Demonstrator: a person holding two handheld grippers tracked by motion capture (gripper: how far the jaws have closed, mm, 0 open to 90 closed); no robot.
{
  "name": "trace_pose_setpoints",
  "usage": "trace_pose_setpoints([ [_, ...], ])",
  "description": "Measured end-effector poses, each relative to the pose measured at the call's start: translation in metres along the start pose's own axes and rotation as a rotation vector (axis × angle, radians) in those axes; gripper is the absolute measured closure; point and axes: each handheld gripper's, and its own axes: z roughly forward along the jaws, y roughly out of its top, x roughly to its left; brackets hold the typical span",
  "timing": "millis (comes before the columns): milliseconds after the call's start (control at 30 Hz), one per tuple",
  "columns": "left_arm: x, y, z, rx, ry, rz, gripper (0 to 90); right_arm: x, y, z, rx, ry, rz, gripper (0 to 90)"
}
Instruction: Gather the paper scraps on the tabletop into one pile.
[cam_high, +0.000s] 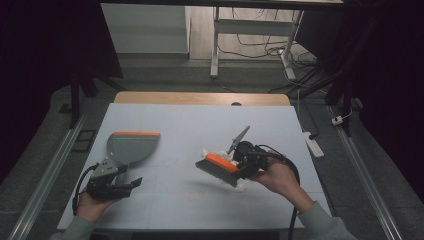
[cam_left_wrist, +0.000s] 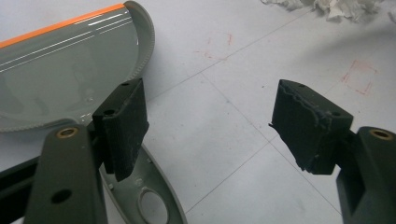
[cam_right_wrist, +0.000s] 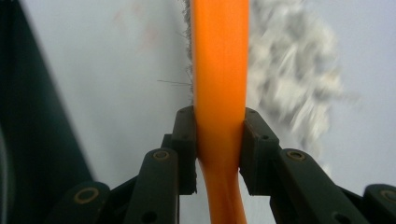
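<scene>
My right claw (cam_high: 239, 161) is clamping the orange back of the brush (cam_high: 218, 168), jaws pressed on both sides, bristles angling down over the desk (cam_high: 200, 125). Shredded white paper (cam_high: 241, 187) is lying just beside the brush. My left claw (cam_high: 131, 183) is sitting with jaws apart, gripping nothing, one jaw over the handle of the grey dustpan (cam_high: 129, 146), well left of the brush.

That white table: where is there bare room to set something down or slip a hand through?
The table is bare along its far strip, beyond the dustpan and brush, and in the middle gap between them. The near edge between the left gripper and the hand holding the right gripper is free too. It is crowded around the brush, where white scraps lie.
</scene>
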Motion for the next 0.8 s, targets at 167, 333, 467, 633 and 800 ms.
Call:
trace_pose_setpoints([
  [167, -0.001, 0.001, 0.002, 0.004, -0.002, 0.004, 28.0, 0.006, -0.022, 0.01, 0.117, 0.023, -0.079, 70.1],
  [333, -0.001, 0.002, 0.004, 0.01, -0.002, 0.003, 27.9, 0.007, -0.021, 0.026, 0.163, -0.005, -0.126, 70.1],
  [467, -0.001, 0.001, 0.003, 0.01, -0.002, 0.003, 27.9, -0.003, -0.008, 0.033, 0.161, -0.049, -0.131, 70.1],
  [633, 0.0, 0.0, 0.002, 0.006, -0.002, -0.002, 27.9, -0.01, -0.006, 0.028, 0.098, -0.073, -0.109, 70.1],
  [800, -0.001, 0.001, 0.002, 0.006, -0.004, 0.001, 27.9, -0.011, -0.018, 0.0, 0.002, -0.11, -0.002, 70.0],
])
